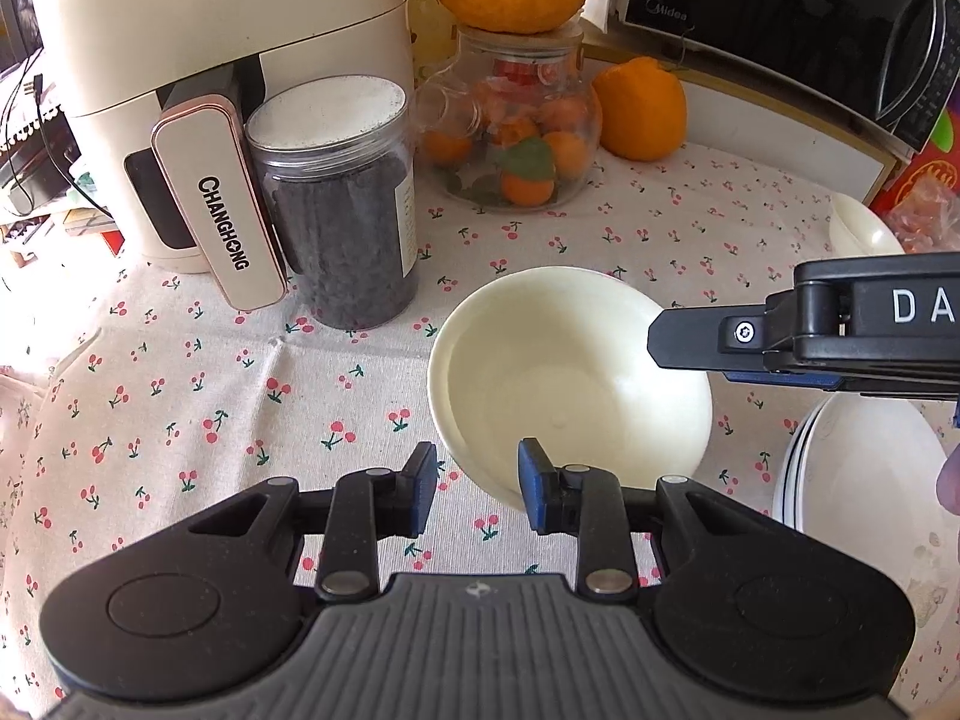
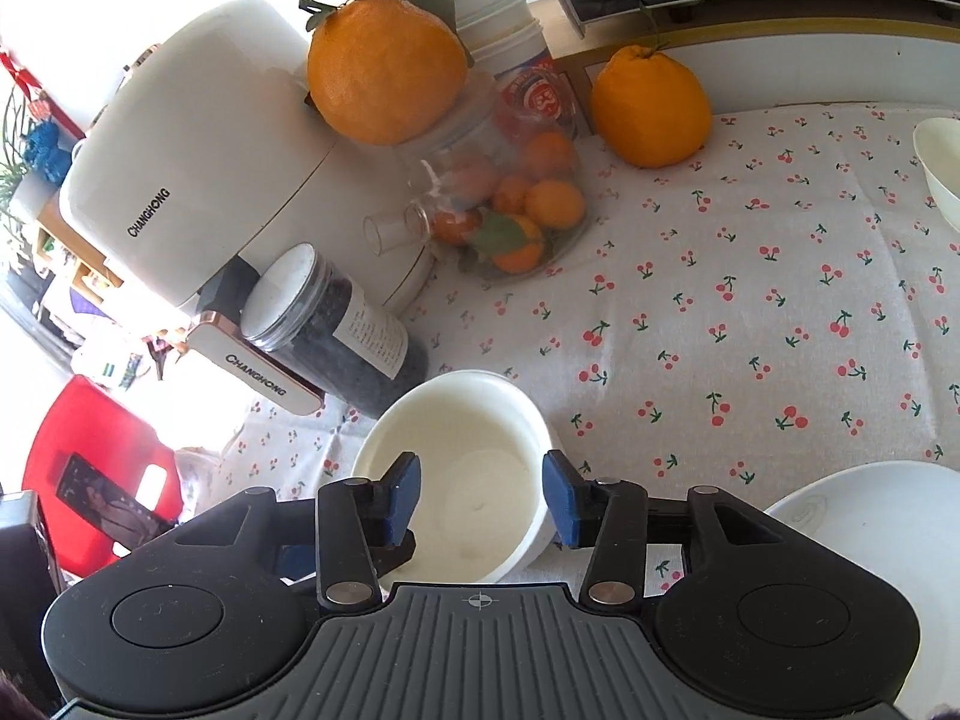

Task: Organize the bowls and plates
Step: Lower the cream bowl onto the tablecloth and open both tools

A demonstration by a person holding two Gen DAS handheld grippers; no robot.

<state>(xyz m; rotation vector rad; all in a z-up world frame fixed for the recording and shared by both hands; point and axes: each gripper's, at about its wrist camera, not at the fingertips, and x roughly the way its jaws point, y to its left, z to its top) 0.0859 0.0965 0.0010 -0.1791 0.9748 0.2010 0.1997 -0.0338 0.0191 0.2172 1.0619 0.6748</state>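
A cream bowl [image 1: 570,378] [image 2: 456,438] stands upright on the cherry-print tablecloth. Its left rim shows a double line, as if two bowls were nested. My left gripper [image 1: 480,483] straddles the near rim: one finger is inside the bowl, the other outside, with a strip of cloth showing between that pad and the wall. It is open. My right gripper [image 2: 483,495] [image 1: 660,339] reaches over the bowl's other side. It straddles that wall with a wide gap and is open, with no pad pressing on the wall.
A stack of white plates [image 1: 852,480] [image 2: 870,546] lies to the right, and another cream bowl [image 1: 858,228] [image 2: 939,168] sits beyond it. Behind the bowl stand a dark-filled jar [image 1: 342,210], a white air fryer [image 1: 198,60], a glass jar of oranges [image 1: 516,138], a loose orange [image 1: 639,108] and a microwave [image 1: 780,12].
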